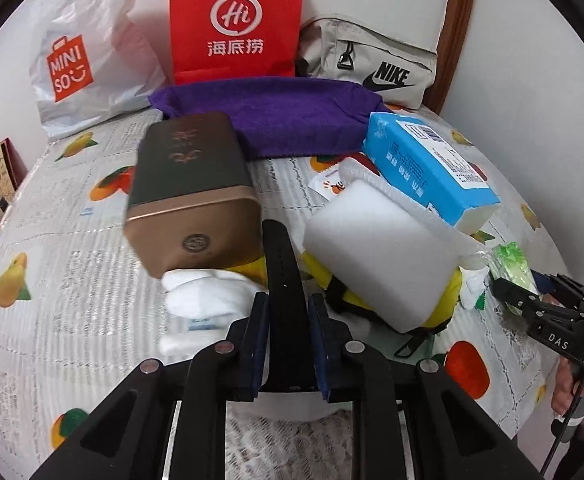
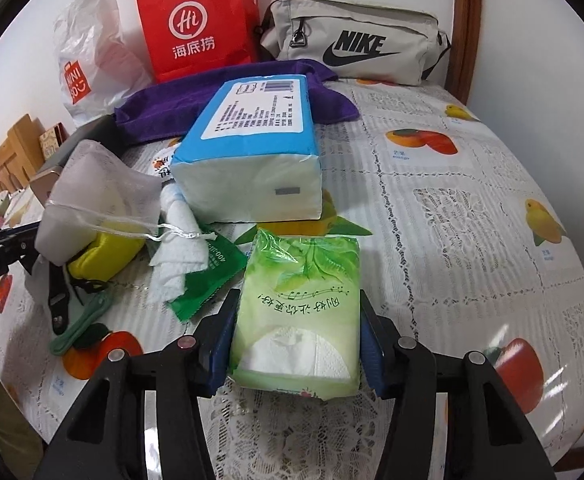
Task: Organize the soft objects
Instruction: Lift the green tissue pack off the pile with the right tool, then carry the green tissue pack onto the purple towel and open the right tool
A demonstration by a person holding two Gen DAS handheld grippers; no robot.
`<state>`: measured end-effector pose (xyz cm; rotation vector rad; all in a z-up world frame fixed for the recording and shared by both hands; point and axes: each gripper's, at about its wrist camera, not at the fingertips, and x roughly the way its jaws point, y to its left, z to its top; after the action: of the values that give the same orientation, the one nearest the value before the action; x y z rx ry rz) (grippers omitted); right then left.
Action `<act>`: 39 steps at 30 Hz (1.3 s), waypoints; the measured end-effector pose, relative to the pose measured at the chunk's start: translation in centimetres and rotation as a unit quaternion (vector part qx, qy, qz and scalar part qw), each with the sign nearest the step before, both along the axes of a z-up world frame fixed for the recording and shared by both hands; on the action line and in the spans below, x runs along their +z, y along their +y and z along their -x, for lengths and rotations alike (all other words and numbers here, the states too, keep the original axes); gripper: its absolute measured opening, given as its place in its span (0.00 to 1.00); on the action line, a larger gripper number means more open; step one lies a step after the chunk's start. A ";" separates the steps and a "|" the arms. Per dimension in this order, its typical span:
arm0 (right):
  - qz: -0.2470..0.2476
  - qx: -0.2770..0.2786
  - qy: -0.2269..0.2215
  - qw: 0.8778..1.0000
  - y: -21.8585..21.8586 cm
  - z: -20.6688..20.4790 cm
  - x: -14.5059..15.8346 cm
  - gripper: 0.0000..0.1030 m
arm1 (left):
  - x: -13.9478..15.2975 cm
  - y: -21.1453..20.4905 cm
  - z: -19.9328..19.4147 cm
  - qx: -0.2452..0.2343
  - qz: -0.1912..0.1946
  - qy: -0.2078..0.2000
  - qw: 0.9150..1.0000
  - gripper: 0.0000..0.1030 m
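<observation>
Two grippers work over the table [image 2: 471, 208]: the left gripper [image 1: 288, 312] is clenched on a black strap [image 1: 282, 264] beside the sponge [image 1: 383, 256], while the right gripper [image 2: 297, 336] clasps a green tissue pack [image 2: 299, 312] lying near the table's front edge.

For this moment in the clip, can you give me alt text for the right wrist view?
The right gripper is closed on a green tissue pack lying on a fruit-print tablecloth. Beyond it sit a blue tissue pack, a purple towel, a red paper bag and a grey Nike pouch.
</observation>
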<state>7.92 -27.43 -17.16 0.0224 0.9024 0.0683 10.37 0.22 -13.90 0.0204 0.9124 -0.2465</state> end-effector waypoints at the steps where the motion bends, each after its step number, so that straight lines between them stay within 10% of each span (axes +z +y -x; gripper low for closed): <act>1: 0.000 0.002 -0.002 1.000 0.0 0.2 0.2 0.51 | 0.2 0.2 0.3 0.002 0.002 -0.001 1.000 0.18; 39: -0.014 0.067 -0.093 0.993 2.4 -0.6 10.5 0.51 | 8.9 3.0 1.0 0.027 0.053 -0.075 0.995 0.18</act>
<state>8.52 -25.06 -6.62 -0.0182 0.7167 0.2046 9.36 3.20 -5.02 -0.0833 0.7487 -0.2396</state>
